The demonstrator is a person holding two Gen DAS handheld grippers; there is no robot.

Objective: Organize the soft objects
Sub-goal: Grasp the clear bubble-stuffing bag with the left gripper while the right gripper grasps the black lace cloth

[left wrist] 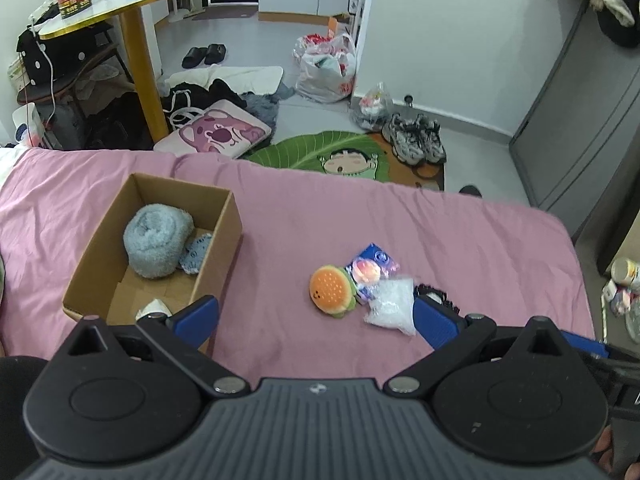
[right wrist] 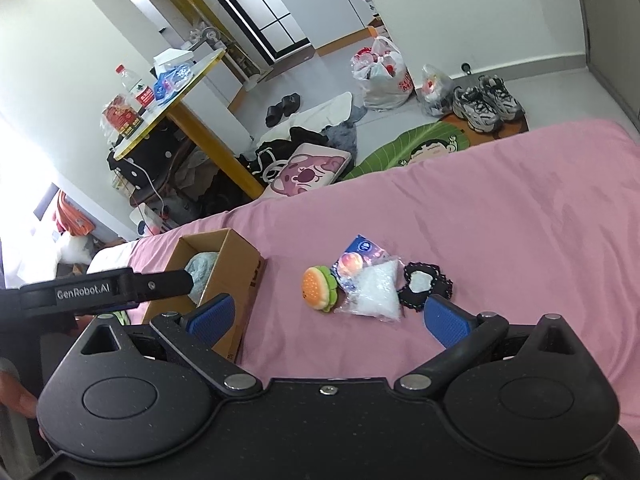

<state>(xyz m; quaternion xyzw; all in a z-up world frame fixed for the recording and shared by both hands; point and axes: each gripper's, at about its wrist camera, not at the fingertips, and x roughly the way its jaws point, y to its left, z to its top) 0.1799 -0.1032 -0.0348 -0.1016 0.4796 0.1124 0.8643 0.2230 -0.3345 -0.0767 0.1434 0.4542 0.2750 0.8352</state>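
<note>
I have both grippers spread wide over the pink bedsheet (left wrist: 304,208) and neither holds anything. The left gripper (left wrist: 316,316) has its blue-padded fingers (left wrist: 434,324) far apart; one tip sits over the near corner of the open brown cardboard box (left wrist: 224,236), the other just beside the clear plastic bag of white filling (left wrist: 390,306).

Inside the box I see a rolled pale-blue fluffy towel (left wrist: 156,242) with a smaller blue patterned cloth (left wrist: 196,256) tucked against it, and a white crumpled item (left wrist: 154,309) at the near end — I cannot tell what it is.

The loose soft things lie in a tight cluster on the sheet, to the right of the box and well apart from it: an orange-and-green plush hamburger (right wrist: 318,288), touching a blue printed packet with a peach picture (right wrist: 358,262), the plastic bag overlapping that packet, and a black crocheted coaster with a white centre (right wrist: 424,286) at the bag's right edge.

The right gripper (right wrist: 330,318) hangs above the sheet with its pads equally wide — the cluster sits ahead, between them, untouched. The left unit's black body crosses the box in this view.
</note>
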